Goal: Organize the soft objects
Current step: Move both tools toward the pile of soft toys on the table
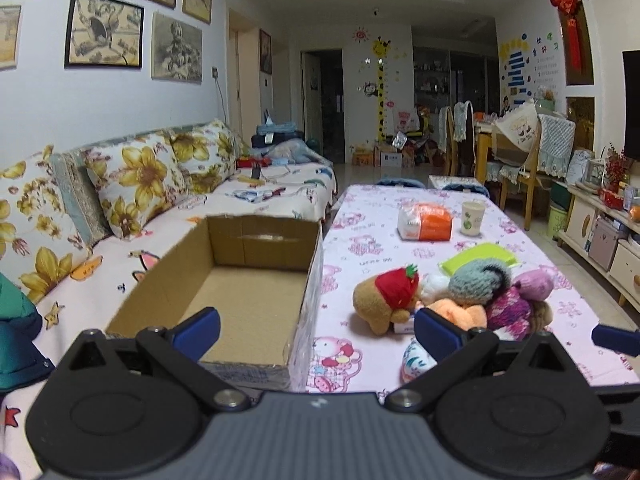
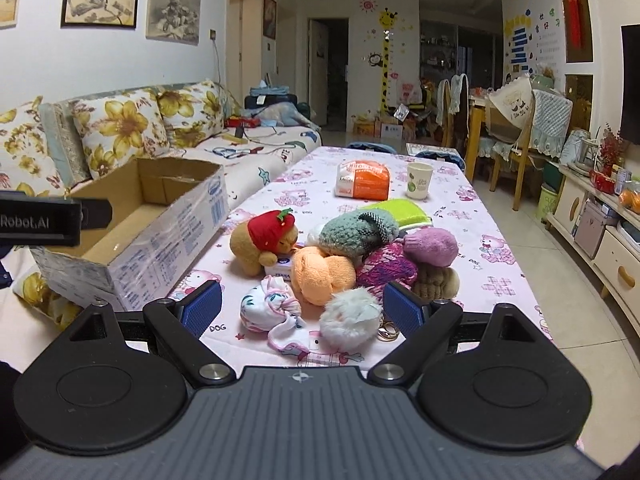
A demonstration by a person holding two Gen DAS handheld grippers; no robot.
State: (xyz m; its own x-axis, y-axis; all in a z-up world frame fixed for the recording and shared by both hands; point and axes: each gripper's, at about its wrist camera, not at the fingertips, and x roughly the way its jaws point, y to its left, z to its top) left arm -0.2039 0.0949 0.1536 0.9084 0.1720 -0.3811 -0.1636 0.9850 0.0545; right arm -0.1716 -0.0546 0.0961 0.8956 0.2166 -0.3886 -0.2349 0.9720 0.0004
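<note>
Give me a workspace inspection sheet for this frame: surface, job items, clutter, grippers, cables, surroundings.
Surface: table under a pink cartoon-print cloth.
Job's things: soft pile mid-table: plush bear with strawberry hat, orange knit piece, grey-green knit hat, pink knit hat, white fluffy pom-pom, knotted printed cloth. Open cardboard box on the sofa edge beside the table, nothing seen inside.
Clutter: orange-and-white pack, paper cup, lime-green pad, small white box under the bear, rings by the pom-pom.
Grippers: left hand-held gripper open above the box; right hand-held gripper open before the pile; neither holds anything.
Cables: wall cord behind the sofa.
Surroundings: floral sofa, dining chairs, sideboard.
</note>
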